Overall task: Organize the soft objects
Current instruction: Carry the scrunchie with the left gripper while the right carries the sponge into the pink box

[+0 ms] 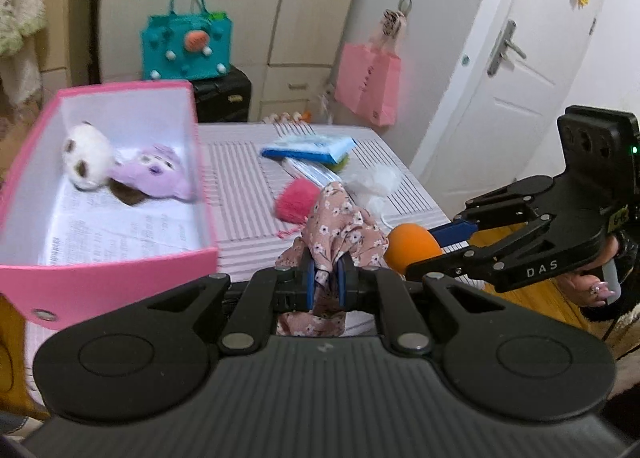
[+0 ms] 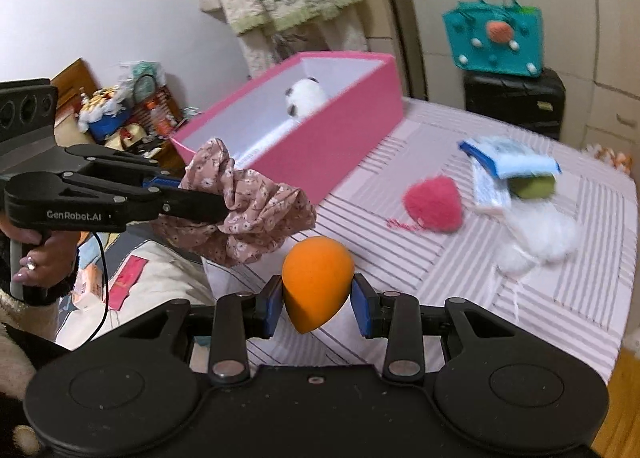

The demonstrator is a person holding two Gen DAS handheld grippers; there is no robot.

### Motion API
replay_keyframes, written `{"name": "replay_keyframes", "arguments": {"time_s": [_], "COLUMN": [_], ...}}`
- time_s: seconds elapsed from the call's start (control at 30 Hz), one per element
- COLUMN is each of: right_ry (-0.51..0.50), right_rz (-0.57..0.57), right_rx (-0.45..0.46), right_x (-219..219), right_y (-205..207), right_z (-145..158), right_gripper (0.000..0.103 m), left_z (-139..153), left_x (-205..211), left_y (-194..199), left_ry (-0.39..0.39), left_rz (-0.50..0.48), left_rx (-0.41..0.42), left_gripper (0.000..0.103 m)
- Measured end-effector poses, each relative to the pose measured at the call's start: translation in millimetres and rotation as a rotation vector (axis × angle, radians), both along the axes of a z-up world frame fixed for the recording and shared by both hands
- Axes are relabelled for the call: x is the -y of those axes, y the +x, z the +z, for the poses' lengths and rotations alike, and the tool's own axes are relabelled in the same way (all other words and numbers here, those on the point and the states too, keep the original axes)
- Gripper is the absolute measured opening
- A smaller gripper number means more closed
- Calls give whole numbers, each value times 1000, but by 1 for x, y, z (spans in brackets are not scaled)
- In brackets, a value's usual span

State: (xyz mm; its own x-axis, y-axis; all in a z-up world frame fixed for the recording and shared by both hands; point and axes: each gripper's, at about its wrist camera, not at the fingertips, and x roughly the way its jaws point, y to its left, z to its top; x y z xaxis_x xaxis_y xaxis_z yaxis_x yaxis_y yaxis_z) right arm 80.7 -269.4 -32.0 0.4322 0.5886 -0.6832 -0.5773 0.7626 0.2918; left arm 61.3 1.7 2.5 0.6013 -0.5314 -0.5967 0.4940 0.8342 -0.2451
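The left tongs [image 1: 325, 285] are clamped on a pink floral fabric scrunchie [image 1: 340, 225], lifted clear of the striped pink worktop [image 1: 412, 193]. The right tongs [image 2: 318, 304] pinch an orange teardrop foam sponge [image 2: 316, 282] by its sides, also raised, likely bound for the open pink cardboard box [image 1: 120, 270]. Inside the box lie a white spotted plush toy [image 1: 86, 157] and a lilac plush toy [image 1: 154, 173]. A fluffy pink pom-pom [image 2: 434, 203] and white stuffing [image 2: 536, 242] are on the worktop.

Floral scrunchie [image 1: 340, 217], orange sponge [image 2: 318, 282] aloft
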Motion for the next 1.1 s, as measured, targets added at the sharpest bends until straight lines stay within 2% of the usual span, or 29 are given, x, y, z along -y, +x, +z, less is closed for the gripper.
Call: {"name": "replay_keyframes", "arguments": {"time_s": [0.3,0.5,0.67,0.8,0.93,1.1], "right_ry": [4,3,-5,-7,-57,-150], "right_rz": [103,140,148,176,219,258], "right_rx": [116,212,276,304,303,257], "right_x": [-46,-80,-102,-121,-146,-173], "right_y": [11,32,56,81,110,147], "right_z": [36,58,64,62,55,34], "right_gripper": [41,41,41,41,42,42], "left_z": [30,29,20,11,2,-14], "left_x": [-49,-76,-97,-101,-104,-88], "left_y": [4,31,69,96,122,154], "left_ry": [7,50,75,146,162,333], "left_rz": [96,245,296,350,337,322], "left_rx": [105,137,112,149,128,157], "left_gripper": [10,10,10,10,10,11]}}
